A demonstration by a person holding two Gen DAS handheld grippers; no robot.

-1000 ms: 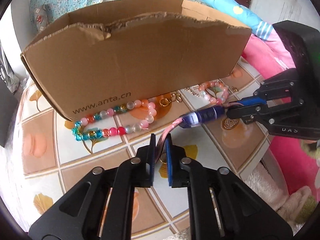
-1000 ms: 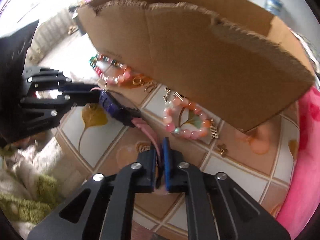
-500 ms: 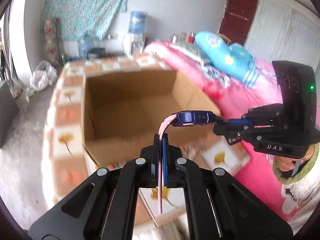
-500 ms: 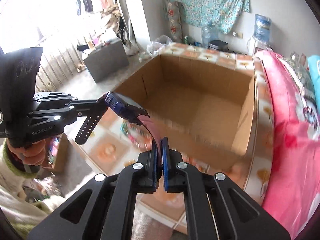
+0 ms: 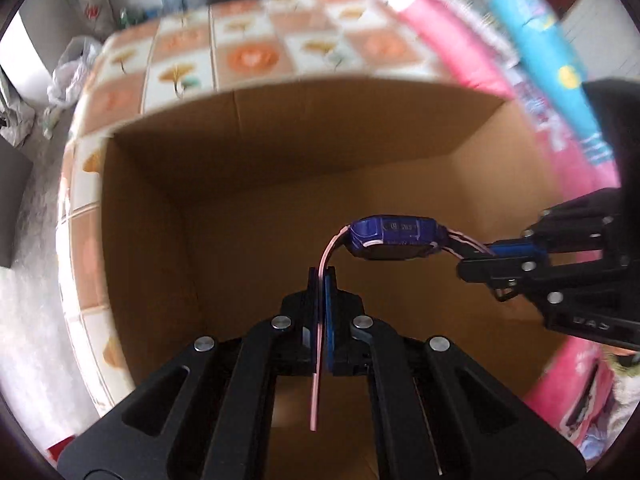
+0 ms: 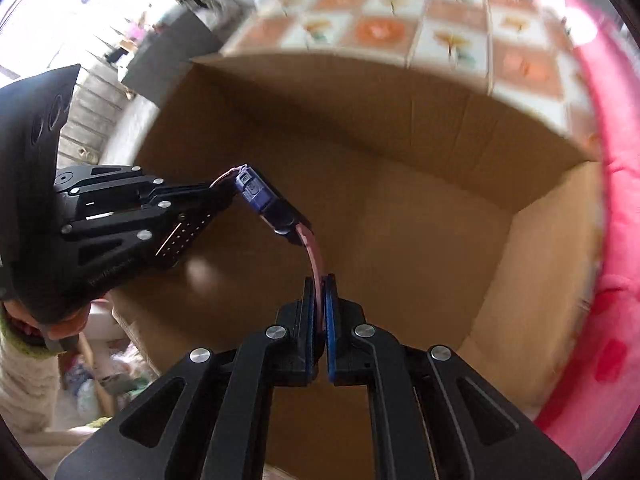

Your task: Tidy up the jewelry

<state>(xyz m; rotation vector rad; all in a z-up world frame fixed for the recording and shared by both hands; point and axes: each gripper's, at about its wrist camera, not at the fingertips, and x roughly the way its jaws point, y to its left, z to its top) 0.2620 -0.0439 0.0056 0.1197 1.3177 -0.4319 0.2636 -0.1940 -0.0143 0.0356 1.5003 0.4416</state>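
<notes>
Pink strap and blue case: the watch (image 5: 394, 236) hangs at mid-frame over the open cardboard box (image 5: 168, 208), which fills both views. The left gripper (image 5: 320, 280) is clamped on one strap end, the right gripper (image 6: 319, 284) pinches the other. If one pair of tongs lets go first, I judge the watch could swing and snag on the other. A second ago the pair hung low outside the box, over the tiled table (image 5: 248, 60) beside bead bracelets; now they look down into its bare bottom.
</notes>
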